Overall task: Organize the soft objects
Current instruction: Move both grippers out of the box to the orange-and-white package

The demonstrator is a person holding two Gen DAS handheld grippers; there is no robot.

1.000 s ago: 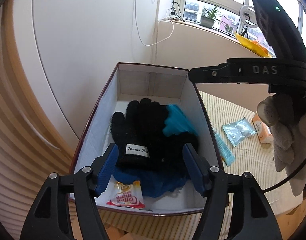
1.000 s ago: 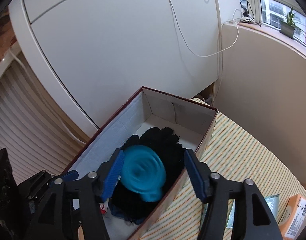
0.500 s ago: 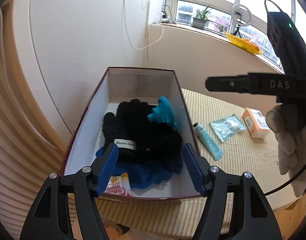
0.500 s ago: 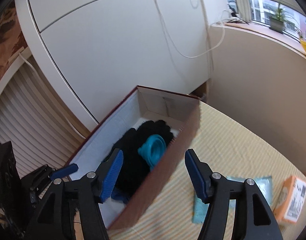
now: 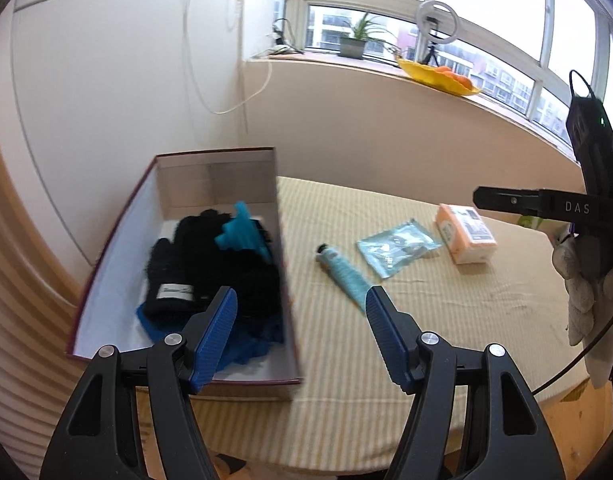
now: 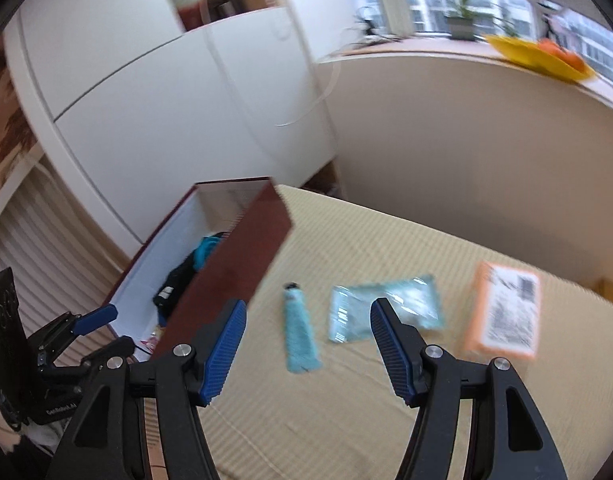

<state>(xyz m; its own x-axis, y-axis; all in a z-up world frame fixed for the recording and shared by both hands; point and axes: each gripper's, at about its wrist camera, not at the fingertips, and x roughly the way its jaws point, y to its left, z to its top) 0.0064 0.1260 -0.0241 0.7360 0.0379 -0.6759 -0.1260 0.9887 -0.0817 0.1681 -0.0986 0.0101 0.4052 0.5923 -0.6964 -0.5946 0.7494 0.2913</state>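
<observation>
A dark red cardboard box stands at the table's left end and holds black gloves, a teal silicone funnel and blue cloth. The box also shows in the right wrist view. On the striped tablecloth lie a teal tube, a clear teal packet and an orange box. My left gripper is open and empty over the box's right wall. My right gripper is open and empty above the tube.
A white wall panel and a ribbed radiator cover stand left of the box. A windowsill at the back carries a plant and a yellow bowl of oranges. The table's front edge is close below my left gripper.
Both grippers have pulled back and swung right, away from the box. The teal funnel that was under my right gripper now lies in the box on the gloves.
</observation>
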